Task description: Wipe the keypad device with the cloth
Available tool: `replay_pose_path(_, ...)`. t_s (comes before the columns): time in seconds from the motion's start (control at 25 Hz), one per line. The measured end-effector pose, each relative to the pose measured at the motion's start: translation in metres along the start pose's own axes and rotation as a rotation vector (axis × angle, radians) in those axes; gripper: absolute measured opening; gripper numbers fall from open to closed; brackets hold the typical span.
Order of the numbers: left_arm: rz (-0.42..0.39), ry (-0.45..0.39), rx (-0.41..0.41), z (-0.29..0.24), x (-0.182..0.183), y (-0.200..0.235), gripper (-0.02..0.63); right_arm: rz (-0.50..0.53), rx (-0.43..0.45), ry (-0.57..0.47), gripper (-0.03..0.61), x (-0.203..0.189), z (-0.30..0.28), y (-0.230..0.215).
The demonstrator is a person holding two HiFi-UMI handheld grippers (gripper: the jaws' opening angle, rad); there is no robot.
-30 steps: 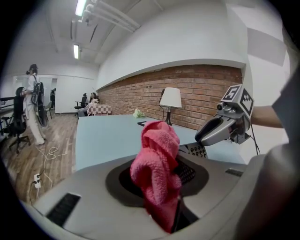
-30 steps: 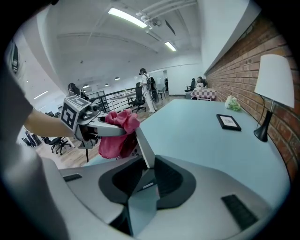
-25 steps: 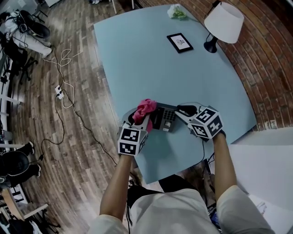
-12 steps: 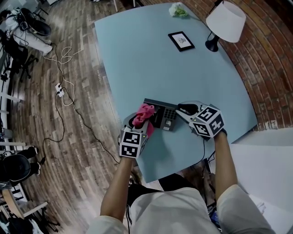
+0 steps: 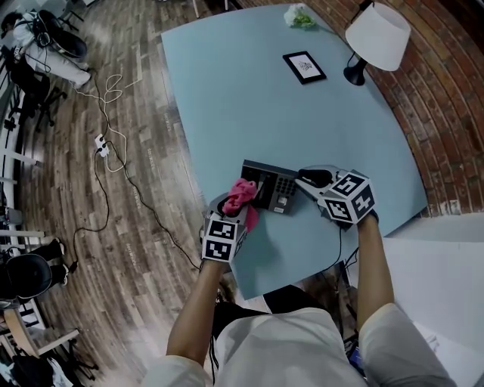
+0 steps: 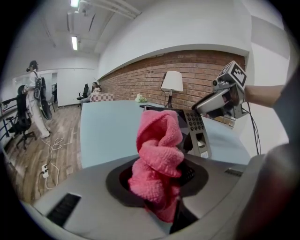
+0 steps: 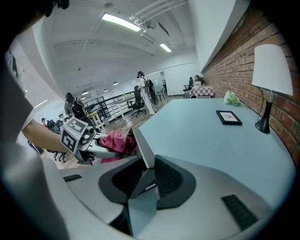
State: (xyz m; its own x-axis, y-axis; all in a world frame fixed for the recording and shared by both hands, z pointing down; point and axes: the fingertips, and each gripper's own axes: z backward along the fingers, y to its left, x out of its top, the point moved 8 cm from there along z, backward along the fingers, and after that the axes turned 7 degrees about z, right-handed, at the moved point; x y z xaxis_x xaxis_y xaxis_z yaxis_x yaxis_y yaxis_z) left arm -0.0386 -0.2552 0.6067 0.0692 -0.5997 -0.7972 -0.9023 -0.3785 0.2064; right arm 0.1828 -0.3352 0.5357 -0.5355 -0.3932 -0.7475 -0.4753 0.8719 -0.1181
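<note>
On the wood floor left of the table a cable (image 5: 113, 162) loops past a power strip (image 5: 100, 149). By the left edge of the tabletop (image 5: 287, 113), close to its near left corner, the left claw (image 5: 236, 205) is pinched on the pink cloth (image 5: 242, 195). In the left gripper view the cloth (image 6: 159, 157) is bunched between the two pads of the claw (image 6: 157, 183) and rises in a folded wad well above them, hiding most of what lies straight ahead. Just right of that wad is the device (image 5: 271, 189), sitting on the tabletop a little in from the left edge and not far from the near edge, its keys facing up. The cloth meets the device's left end in the head view, though whether it presses there or only overlaps it cannot be told. From the left claw the device (image 6: 197, 129) shows just behind and to the right of the cloth, its face tilted, keys and a slot visible. At its right end the right claw (image 5: 304, 181) is clamped on it. In the right gripper view a thin grey edge of the device (image 7: 143, 145) runs down between the pads of that claw (image 7: 147, 180), which close on it from both sides. Farther right, toward the far right corner, lie a small frame (image 5: 304, 66) and a white-shaded lamp (image 5: 378, 34), with some flowers (image 5: 300, 15) at the far edge.
</note>
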Motion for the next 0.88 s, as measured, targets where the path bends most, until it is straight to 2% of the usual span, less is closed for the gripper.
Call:
replay_pose_path(0.2, 0.004, 0.036, 0.002, 0.000, -0.010, 0.001, 0.153, 0.012, -0.013, 0.018, 0.101, 0.001, -0.003, 0.001)
replay_pose_path(0.36, -0.015, 0.109, -0.011, 0.000, -0.023, 0.001, 0.153, 0.008, -0.022, 0.026, 0.101, 0.000, -0.002, 0.001)
replay_pose_path(0.44, 0.015, 0.111, -0.012, 0.003, -0.029, 0.002, 0.150, -0.004, -0.027, 0.021, 0.101, 0.001, -0.002, 0.001)
replay_pose_path(0.52, 0.052, 0.096, -0.011, 0.011, -0.032, 0.003, 0.147, -0.010, -0.032, 0.021, 0.101, 0.003, -0.001, 0.003)
replay_pose_path(0.68, 0.066, 0.060, -0.014, 0.019, -0.027, -0.001, 0.141, -0.016, -0.037, 0.022, 0.101, 0.004, -0.001, 0.005)
replay_pose_path(0.88, 0.026, -0.095, -0.051, 0.030, 0.024, -0.015, 0.140, -0.025, -0.047, 0.011, 0.101, 0.003, 0.001, 0.006)
